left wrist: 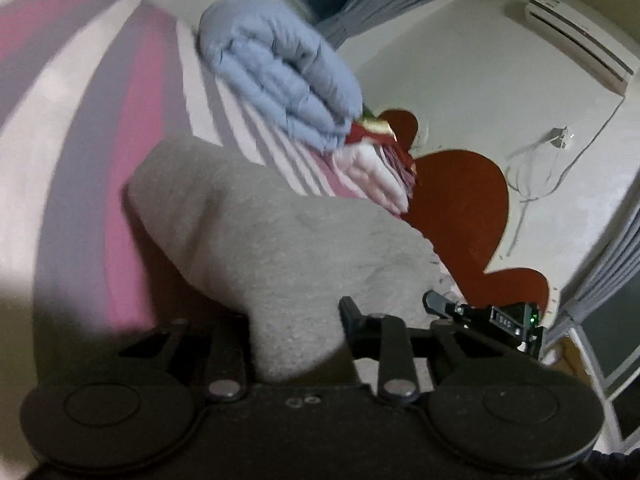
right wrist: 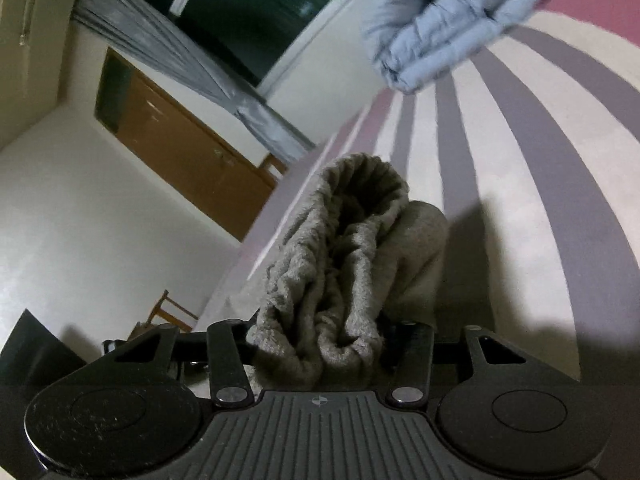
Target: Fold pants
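Observation:
The grey fleece pants lie bunched on the striped bed sheet. My left gripper is shut on a thick fold of the pants, which fills the gap between the jaws. In the right wrist view my right gripper is shut on the gathered waistband end of the pants, whose elastic opening faces away from the camera. The right gripper's body shows in the left wrist view just right of the pants. The fingertips of both grippers are hidden by cloth.
A folded pale blue quilt lies on the sheet beyond the pants; it also shows in the right wrist view. A red headboard, white wall, air conditioner, curtains and a wooden door surround the bed.

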Tool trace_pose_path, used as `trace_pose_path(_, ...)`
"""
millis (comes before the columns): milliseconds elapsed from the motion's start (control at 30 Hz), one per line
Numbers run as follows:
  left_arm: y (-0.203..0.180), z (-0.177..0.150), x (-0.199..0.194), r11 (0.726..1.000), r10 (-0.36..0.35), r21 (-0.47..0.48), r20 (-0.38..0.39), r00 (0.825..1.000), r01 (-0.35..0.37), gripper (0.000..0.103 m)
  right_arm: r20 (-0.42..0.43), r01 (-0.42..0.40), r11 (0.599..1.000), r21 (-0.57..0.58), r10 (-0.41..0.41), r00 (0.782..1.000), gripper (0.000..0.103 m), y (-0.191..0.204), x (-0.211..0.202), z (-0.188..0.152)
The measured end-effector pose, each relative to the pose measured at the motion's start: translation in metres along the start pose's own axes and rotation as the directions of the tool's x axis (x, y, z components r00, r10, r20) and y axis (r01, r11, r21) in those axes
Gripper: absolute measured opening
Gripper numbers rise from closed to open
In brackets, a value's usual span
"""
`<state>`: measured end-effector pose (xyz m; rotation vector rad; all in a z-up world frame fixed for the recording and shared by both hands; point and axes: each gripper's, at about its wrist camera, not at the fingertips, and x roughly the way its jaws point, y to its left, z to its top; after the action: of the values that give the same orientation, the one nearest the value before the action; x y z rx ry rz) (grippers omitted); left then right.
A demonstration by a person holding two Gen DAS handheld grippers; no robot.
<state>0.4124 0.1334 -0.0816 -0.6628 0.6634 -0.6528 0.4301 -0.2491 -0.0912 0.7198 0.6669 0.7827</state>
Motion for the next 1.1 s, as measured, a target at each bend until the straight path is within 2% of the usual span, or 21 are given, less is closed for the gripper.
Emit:
trace_pose_path(133,0.006,0.048,0.017,0.998,0.043,0.044,-0.001,0.999,-0.043,0.02,0.025,-0.001,1.0,0.015,0.001,1.0,0.048,-0.009,0.037,0.037)
trace_pose_path(167,0.011,0.055,0.026,0.996,0.081,0.047,-0.009,0.997,-0.081,0.03,0.028,0.008,0.999,0.04,-0.009,1.0,0.049,-0.019,0.043,0.044)
trace_pose_path(200,0.015,0.057,0.034,0.988,0.144,0.066,-0.013,0.99,-0.143,0.039,0.025,0.032,0.997,0.068,-0.033,0.999,0.057,-0.029,0.053,0.048)
trace_pose_path(233,0.017,0.057,0.045,0.962,0.257,0.103,-0.017,0.966,-0.254,0.078,0.013,0.082,0.994,0.071,-0.083,0.996,0.064,-0.039,0.062,0.049)
trace_pose_path(267,0.018,0.055,0.058,0.898,0.42,0.154,-0.016,0.908,-0.412,0.09,-0.013,0.201,0.979,0.038,-0.201,0.98,0.083,-0.05,0.071,0.049)
trace_pose_path(300,0.02,0.05,0.071,0.817,0.551,0.221,-0.023,0.834,-0.533,0.095,-0.027,0.341,0.94,0.004,-0.341,0.94,0.084,-0.058,0.076,0.046)
trace_pose_path(333,0.021,0.045,0.078,0.794,0.577,0.258,-0.034,0.816,-0.55,0.097,-0.023,0.348,0.938,-0.005,-0.348,0.937,0.085,-0.065,0.077,0.043)
trace_pose_path(367,0.019,0.039,0.077,0.794,0.571,0.257,-0.003,0.821,-0.551,0.097,-0.015,0.332,0.943,0.005,-0.332,0.943,0.085,-0.065,0.074,0.042)
trace_pose_path(433,0.012,0.033,0.073,0.782,0.58,0.251,0.037,0.814,-0.57,0.097,0.022,0.345,0.939,-0.014,-0.345,0.938,0.086,-0.054,0.065,0.04)
trace_pose_path(467,0.01,0.031,0.071,0.781,0.578,0.252,0.054,0.814,-0.572,0.097,0.058,0.315,0.948,-0.035,-0.313,0.948,0.086,-0.046,0.058,0.038)
trace_pose_path(533,0.002,0.025,0.067,0.754,0.593,0.265,0.12,0.796,-0.602,0.097,0.089,0.264,0.963,-0.056,-0.258,0.962,0.086,-0.035,0.051,0.036)
trace_pose_path(567,-0.001,0.023,0.07,0.737,0.605,0.276,0.137,0.784,-0.617,0.097,0.082,0.266,0.962,-0.067,-0.26,0.962,0.087,-0.032,0.052,0.036)
trace_pose_path(633,-0.002,0.023,0.077,0.722,0.621,0.279,0.14,0.771,-0.633,0.097,0.053,0.307,0.947,-0.097,-0.303,0.952,0.089,-0.031,0.061,0.031)
trace_pose_path(667,0.0,0.022,0.082,0.72,0.629,0.276,0.125,0.767,-0.636,0.097,0.02,0.345,0.932,-0.112,-0.345,0.939,0.09,-0.033,0.07,0.03)
trace_pose_path(700,0.002,0.021,0.083,0.726,0.627,0.269,0.12,0.77,-0.633,0.097,-0.022,0.409,0.903,-0.134,-0.415,0.91,0.092,-0.037,0.079,0.025)
trace_pose_path(733,0.005,0.025,0.083,0.736,0.618,0.256,0.124,0.776,-0.627,0.097,-0.041,0.421,0.895,-0.146,-0.431,0.901,0.093,-0.043,0.084,0.02)
trace_pose_path(767,0.007,0.023,0.084,0.742,0.614,0.244,0.125,0.779,-0.624,0.097,-0.024,0.415,0.898,-0.149,-0.423,0.906,0.096,-0.044,0.086,0.017)
trace_pose_path(900,0.012,0.019,0.075,0.753,0.601,0.231,0.139,0.787,-0.616,0.097,-0.008,0.429,0.885,-0.181,-0.437,0.899,0.098,-0.039,0.087,0.007)
trace_pose_path(1033,0.007,0.016,0.068,0.742,0.612,0.239,0.14,0.778,-0.626,0.097,-0.006,0.429,0.889,-0.162,-0.436,0.9,0.098,-0.033,0.086,0.006)
trace_pose_path(1100,0.002,0.015,0.067,0.728,0.62,0.26,0.146,0.771,-0.634,0.097,0.004,0.4,0.907,-0.131,-0.403,0.915,0.098,-0.027,0.075,0.005)
